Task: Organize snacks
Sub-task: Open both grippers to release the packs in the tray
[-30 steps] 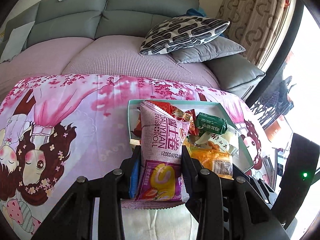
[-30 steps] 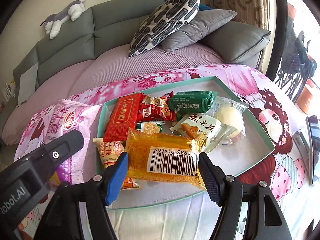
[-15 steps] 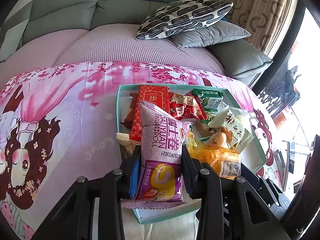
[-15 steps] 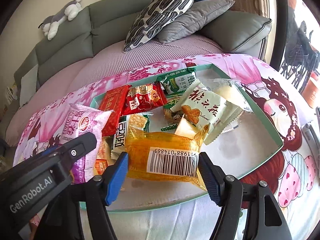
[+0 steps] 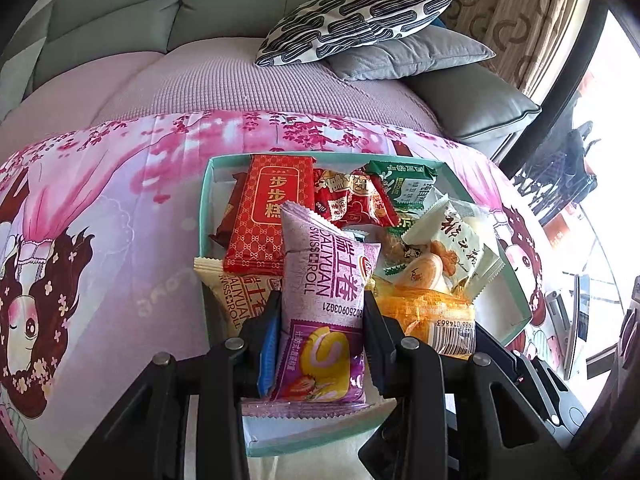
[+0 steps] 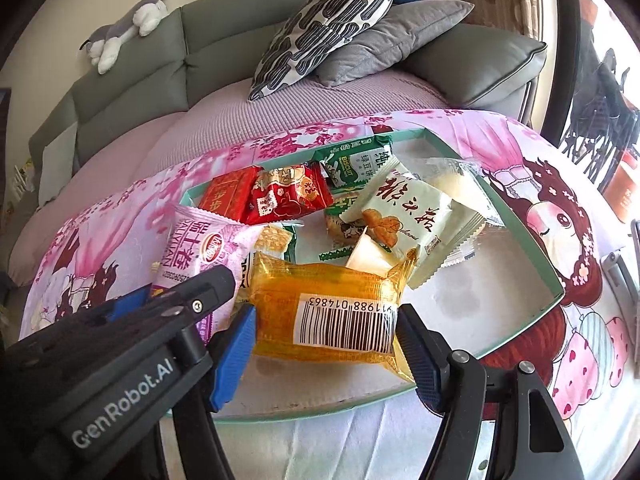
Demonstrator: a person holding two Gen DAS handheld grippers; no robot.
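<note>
My left gripper (image 5: 320,312) is shut on a purple Swiss roll packet (image 5: 326,300) and holds it over the near left part of the teal tray (image 5: 205,216). My right gripper (image 6: 326,328) is shut on an orange packet with a barcode (image 6: 332,312), held over the tray's near side (image 6: 556,292). The tray holds several snacks: a red box (image 5: 276,216), a red packet (image 5: 348,204), a green biscuit packet (image 5: 408,184) and a white packet (image 5: 456,248). The left gripper's body (image 6: 120,344) shows in the right wrist view, beside the orange packet.
The tray lies on a pink cartoon-print cloth (image 5: 100,220). Behind it is a grey sofa (image 5: 160,20) with a patterned pillow (image 5: 356,20) and a grey pillow (image 5: 412,56). A beige Swiss roll packet (image 5: 236,292) hangs over the tray's left wall.
Both grippers have moved forward over the tray with their packets still held. The left gripper has come close beside the right one. The snacks in the tray have been pushed together.
</note>
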